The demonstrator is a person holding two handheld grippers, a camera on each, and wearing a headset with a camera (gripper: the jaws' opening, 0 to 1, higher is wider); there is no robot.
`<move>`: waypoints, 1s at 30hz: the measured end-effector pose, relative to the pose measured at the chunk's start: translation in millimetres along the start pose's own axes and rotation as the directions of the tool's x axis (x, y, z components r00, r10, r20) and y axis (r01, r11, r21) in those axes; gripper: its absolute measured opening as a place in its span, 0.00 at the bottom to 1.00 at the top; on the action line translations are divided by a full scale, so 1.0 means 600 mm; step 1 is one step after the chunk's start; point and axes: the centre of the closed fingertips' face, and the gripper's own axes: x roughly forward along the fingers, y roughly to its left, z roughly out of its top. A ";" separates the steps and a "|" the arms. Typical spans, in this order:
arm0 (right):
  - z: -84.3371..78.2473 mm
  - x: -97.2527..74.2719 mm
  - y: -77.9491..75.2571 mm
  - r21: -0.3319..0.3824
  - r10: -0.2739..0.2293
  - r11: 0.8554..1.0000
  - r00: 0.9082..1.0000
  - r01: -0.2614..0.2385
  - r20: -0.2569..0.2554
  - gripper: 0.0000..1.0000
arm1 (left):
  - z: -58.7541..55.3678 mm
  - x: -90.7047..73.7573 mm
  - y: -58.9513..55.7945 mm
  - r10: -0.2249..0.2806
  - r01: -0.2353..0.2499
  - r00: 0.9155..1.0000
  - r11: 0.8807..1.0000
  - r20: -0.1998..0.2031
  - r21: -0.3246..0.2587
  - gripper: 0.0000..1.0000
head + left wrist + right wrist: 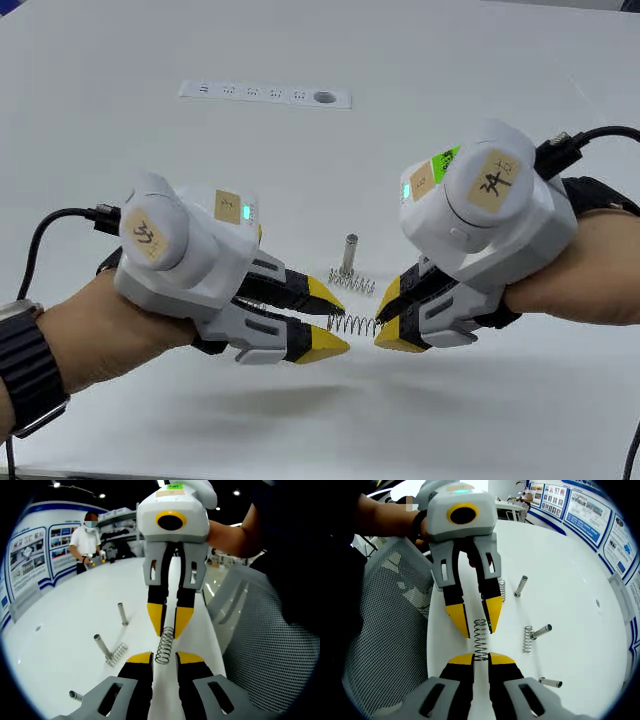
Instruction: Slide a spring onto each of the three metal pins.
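The right claw (386,320) is closed on one end of a thin coiled wire spring (353,323), held level above the smooth white table (480,400). The left claw (336,321) is open; its yellow tips stand above and below the other end of the spring.

Just beyond the claws, the head view shows the middle pin (349,252), a smooth grey metal cylinder standing upright, with a second spring (352,282) lying at its foot. The right gripper view shows two more pins: a near pin (550,682), bare, and a far pin (520,586) with a third spring (502,590) just beside it. On the other side of the claws it also shows a grey mesh chair back (395,605).
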 end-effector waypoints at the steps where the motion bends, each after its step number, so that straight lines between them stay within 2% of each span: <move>1: 0.001 0.000 0.001 -0.002 0.000 1.000 1.000 0.000 0.001 0.11 | 0.000 0.001 -0.001 -0.001 0.001 1.000 1.000 -0.002 0.006 0.17; 5: 0.001 -0.002 0.004 -0.006 0.003 1.000 1.000 -0.003 0.000 0.11 | -0.002 0.002 0.000 -0.001 0.001 1.000 1.000 -0.008 0.022 0.13; 10: 0.006 -0.008 0.005 -0.008 -0.002 1.000 1.000 0.002 0.008 0.11 | -0.004 0.003 -0.001 -0.001 0.001 1.000 1.000 -0.012 0.030 0.12; 18: 0.032 -0.029 0.005 -0.013 -0.015 1.000 0.998 0.015 0.053 0.11 | -0.008 0.003 0.002 -0.001 0.002 1.000 0.999 -0.014 0.033 0.11; 30: 0.069 -0.040 0.014 -0.037 -0.014 0.999 0.994 0.018 0.106 0.11 | -0.009 0.007 -0.007 -0.023 0.024 1.000 0.999 -0.015 0.043 0.11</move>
